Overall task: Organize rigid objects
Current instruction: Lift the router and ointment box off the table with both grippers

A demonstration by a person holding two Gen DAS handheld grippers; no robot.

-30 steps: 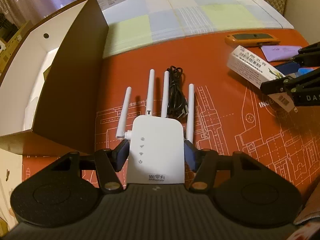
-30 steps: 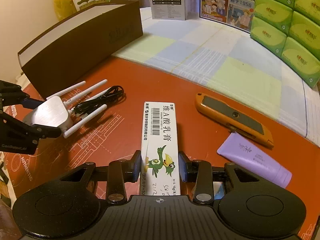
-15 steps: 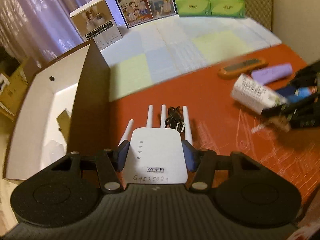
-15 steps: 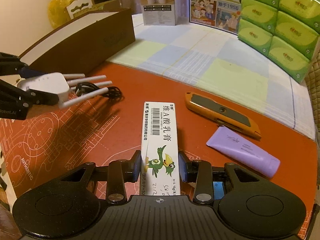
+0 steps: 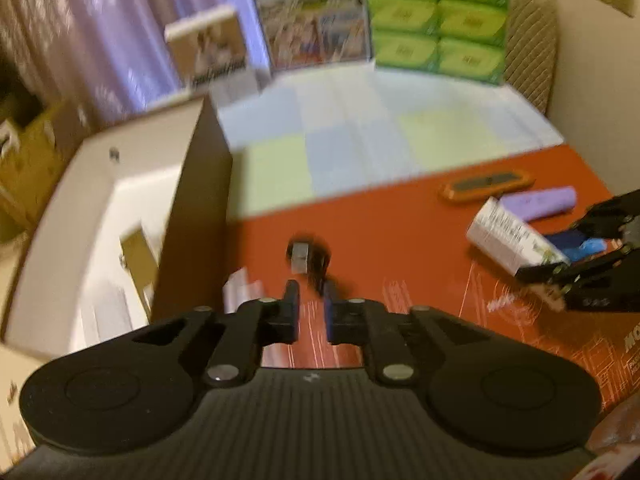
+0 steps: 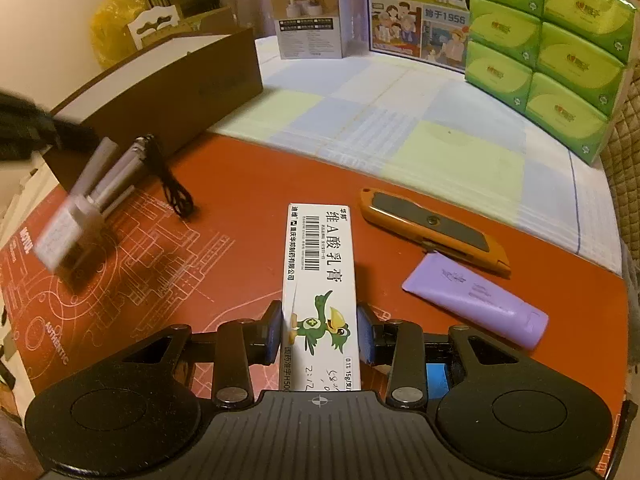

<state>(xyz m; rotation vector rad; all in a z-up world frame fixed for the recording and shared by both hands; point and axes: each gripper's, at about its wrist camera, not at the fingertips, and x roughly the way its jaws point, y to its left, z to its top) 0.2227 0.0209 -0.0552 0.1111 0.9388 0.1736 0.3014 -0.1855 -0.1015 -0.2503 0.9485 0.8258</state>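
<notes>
Wi-Fi repeater (image 6: 74, 236) first: it shows as a pale blur over the red mat (image 6: 248, 184), just in front of the brown box (image 5: 192, 220), antennas pointing toward the box wall and its black cable (image 6: 172, 184) trailing beside it. I cannot tell whether it is resting on the mat or tumbling. It is not in my left gripper (image 5: 311, 312), whose fingers have come almost together with only mat showing in the thin gap between them. My right gripper (image 6: 318, 332) is clamped on the white ointment carton (image 6: 320, 264), pads pressing both long sides near its printed bird.

I judge the step in hand to be carrying items into the open box, with neither one in it yet. The left side calls for spreading the fingers again, coming down over the repeater's body and not its antennas, and squeezing square across its flat sides so it cannot slide out. The carton only needs to travel across and over the box wall.

An orange utility knife (image 6: 432, 228) and a purple tube (image 6: 472, 300) lie apart on the mat. Beyond it a pastel checked cloth (image 6: 380, 120) runs to stacked green tissue packs (image 6: 552, 40), a poster (image 6: 416, 12) and a small carton (image 6: 306, 20); a purple curtain (image 5: 80, 20) hangs behind.
</notes>
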